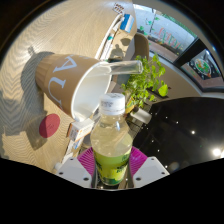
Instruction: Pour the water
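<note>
The bottle [111,140] sits nearest the camera, upright between the two fingers, its white cap toward the scene and a green label around its clear body. The jaws [111,166] are closed about halfway and clamp the bottle, with the pink pads [86,158] pressed against its lower sides.

Just beyond the cap lies a clear glass [108,88], tilted so that its wide mouth faces the bottle; the bottle's cap nearly meets its lower rim. Whether the two touch cannot be told. Directly behind the glass, and partly hidden by it, stands a brown paper cup [60,75] with pale lettering on its side, leaning the same way.

To the right of the glass, a leafy green plant [148,80] rises close beside the bottle's shoulder. Below and beyond the plant spreads a dark glossy surface [185,125] that catches points of light.

The table [25,110] under the cup is pale wood with strong shadows across it. A small round red object [48,125] rests on it to the left of the bottle, well apart from the cup. Far behind, windows [160,25] and a bright interior show, too small to make out.
</note>
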`<state>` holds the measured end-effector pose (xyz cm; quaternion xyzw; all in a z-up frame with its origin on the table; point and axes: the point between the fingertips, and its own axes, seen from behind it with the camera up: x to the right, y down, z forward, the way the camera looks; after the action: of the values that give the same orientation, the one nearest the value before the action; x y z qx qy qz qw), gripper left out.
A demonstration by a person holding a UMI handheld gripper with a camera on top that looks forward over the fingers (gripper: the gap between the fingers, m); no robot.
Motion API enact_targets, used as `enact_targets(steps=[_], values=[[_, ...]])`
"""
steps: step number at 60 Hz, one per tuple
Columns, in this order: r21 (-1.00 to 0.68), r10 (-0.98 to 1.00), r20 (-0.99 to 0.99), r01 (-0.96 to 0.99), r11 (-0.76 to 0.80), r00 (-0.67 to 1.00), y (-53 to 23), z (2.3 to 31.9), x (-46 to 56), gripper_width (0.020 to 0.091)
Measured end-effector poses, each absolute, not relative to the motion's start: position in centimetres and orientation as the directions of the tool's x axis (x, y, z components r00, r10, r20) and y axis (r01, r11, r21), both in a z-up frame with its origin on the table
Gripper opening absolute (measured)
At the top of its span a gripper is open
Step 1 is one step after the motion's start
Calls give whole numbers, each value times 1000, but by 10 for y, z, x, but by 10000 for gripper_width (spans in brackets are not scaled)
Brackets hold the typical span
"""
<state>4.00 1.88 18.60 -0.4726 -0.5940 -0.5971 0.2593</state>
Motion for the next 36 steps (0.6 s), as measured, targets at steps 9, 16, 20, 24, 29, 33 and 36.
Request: enact_targets(steps=[9, 16, 20, 24, 29, 33, 36], values=[[330, 260, 925, 924, -193, -277, 13, 194, 41, 406], [54, 238, 971, 970, -239, 4, 4, 210, 40, 409], [-165, 242, 943, 953, -255, 228, 0, 219, 39, 409], [-388, 217, 873, 890, -238, 438, -5, 231, 31, 411], [-593, 195, 740, 761, -262, 644, -8, 239, 38, 411], [-720, 186, 600, 627, -299, 778, -7, 232, 45, 410], [-790, 183, 482, 516, -331, 857, -4, 222, 50, 410]])
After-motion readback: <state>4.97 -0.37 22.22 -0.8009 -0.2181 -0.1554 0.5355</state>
